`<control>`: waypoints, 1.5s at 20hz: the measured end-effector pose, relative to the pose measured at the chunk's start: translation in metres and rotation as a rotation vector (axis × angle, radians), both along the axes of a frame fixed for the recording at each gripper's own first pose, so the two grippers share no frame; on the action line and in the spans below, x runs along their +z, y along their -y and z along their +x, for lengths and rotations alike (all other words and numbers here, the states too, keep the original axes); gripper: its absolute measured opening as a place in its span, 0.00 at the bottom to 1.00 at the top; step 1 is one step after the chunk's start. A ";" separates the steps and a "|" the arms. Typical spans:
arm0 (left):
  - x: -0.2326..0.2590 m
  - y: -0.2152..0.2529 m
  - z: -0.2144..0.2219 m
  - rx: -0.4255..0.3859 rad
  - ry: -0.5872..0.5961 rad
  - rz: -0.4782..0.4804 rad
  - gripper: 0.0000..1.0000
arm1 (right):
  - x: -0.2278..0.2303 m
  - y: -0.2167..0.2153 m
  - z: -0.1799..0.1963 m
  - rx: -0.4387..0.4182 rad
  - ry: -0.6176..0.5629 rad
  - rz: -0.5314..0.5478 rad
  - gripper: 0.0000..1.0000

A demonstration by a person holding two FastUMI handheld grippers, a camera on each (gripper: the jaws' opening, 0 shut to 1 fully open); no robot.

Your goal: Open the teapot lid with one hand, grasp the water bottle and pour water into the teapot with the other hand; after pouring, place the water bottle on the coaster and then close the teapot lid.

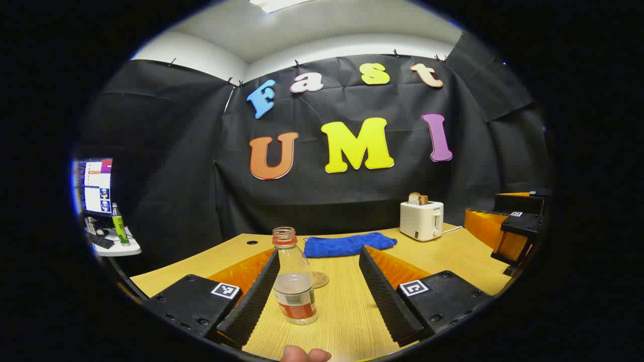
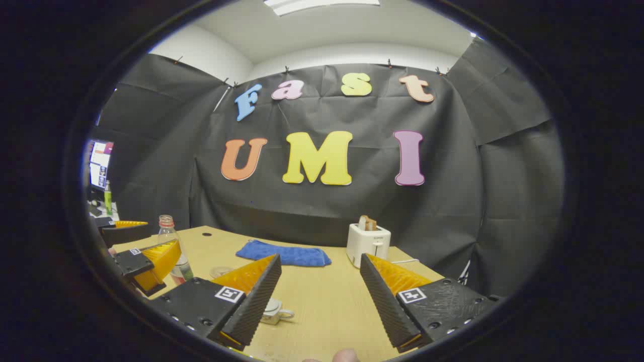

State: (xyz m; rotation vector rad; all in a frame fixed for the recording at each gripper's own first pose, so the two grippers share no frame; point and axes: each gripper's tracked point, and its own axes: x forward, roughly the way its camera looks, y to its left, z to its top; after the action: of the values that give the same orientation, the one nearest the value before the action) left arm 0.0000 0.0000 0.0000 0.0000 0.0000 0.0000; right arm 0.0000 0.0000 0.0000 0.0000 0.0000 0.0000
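On the wooden table (image 1: 453, 251), the uncapped water bottle (image 1: 294, 281) stands upright between the fingers of the left tool (image 1: 317, 301), whose jaws are spread wide; whether the bottle touches the finger beside it I cannot tell, and the other finger stands well apart. Just behind the bottle lies a round coaster (image 1: 319, 279). Farther back, a folded blue cloth (image 1: 347, 245) lies near the table's far edge, with a white toaster (image 1: 421, 219) holding bread beside it. In the right gripper view, the right tool (image 2: 319, 296) is also spread wide, gripping nothing, over the table; a small teapot (image 2: 274, 310) peeks from behind one of its fingers, its lid hidden.
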 end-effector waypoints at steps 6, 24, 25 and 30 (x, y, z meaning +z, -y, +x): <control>0.000 -0.003 0.002 0.013 0.002 0.001 0.99 | -0.003 -0.001 0.000 0.003 -0.010 0.007 0.95; 0.000 -0.012 0.002 0.027 -0.008 0.010 0.99 | -0.020 -0.015 0.007 0.030 -0.042 0.016 0.95; -0.001 -0.014 0.002 0.030 -0.009 0.013 0.99 | -0.024 -0.018 0.008 0.036 -0.048 0.019 0.95; 0.001 -0.028 0.002 0.053 -0.010 0.014 0.99 | -0.049 -0.036 0.023 0.059 -0.088 0.021 0.95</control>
State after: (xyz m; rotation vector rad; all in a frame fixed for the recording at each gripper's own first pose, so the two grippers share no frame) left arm 0.0024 0.0277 0.0008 0.0139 0.0095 0.0534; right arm 0.0231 0.0359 -0.0494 0.0208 0.0881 0.0592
